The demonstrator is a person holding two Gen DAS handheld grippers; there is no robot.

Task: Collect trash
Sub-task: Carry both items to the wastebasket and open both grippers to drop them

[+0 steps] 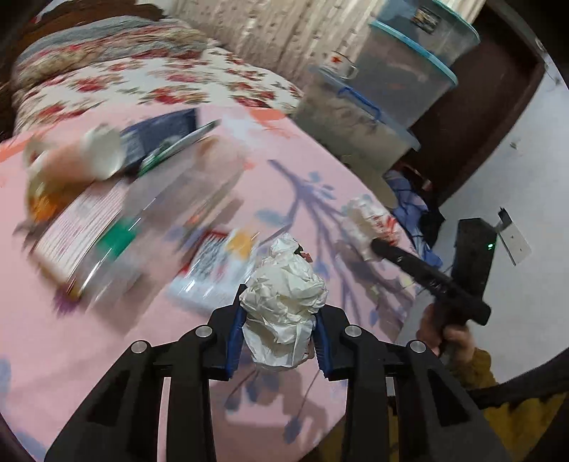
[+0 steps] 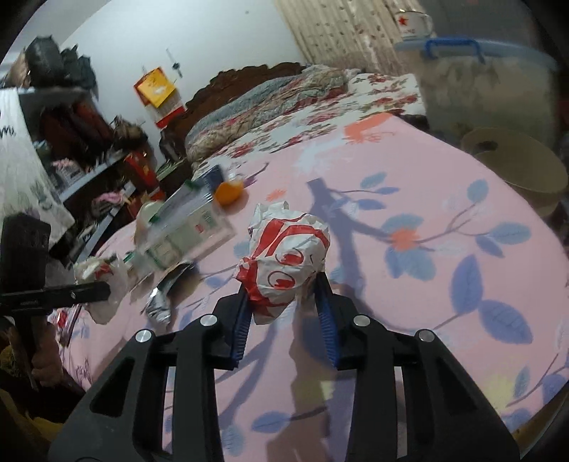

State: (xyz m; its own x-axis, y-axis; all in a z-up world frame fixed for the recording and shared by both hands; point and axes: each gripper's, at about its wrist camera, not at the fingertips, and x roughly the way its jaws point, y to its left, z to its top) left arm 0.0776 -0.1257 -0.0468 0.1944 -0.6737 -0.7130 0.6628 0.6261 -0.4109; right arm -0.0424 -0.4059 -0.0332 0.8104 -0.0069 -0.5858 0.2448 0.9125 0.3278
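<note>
Everywhere underneath, pink bedsheet [image 2: 444, 199] with blue leaves and an orange flower, spread over the bed. Beyond it, floral quilt [image 1: 149, 78] bunched at the far end, against a dark carved headboard [image 2: 249, 73]. Off the bed's edge, stacked clear storage bins [image 1: 402, 71] with blue rims, a white mug with a red star [image 2: 412, 23] on one lid. Nearer on the sheet, a blurred heap of clutter: white booklets or boxes [image 2: 188, 216], an orange fruit [image 2: 229, 192], a crumpled silver wrapper [image 2: 160, 305], possibly a cup [image 1: 103, 152], hard to say through the blur.

Left gripper [image 1: 281, 334] clenched on a crumpled white paper ball [image 1: 284, 295], blue pads pressing both sides, wad standing above the fingertips and raised off the sheet. Same gripper visible in the right wrist view at the left edge, wad at its tip.

Right gripper [image 2: 284, 309] grasping a crumpled white-and-red wrapper [image 2: 288, 256], squeezed between the blue pads, lifted just above the sheet with its shadow below. In the left wrist view, that gripper to the right, held by a hand [image 1: 448, 334] in a mustard sleeve [image 1: 498, 391], wrapper at its far end near the bed's edge.
</note>
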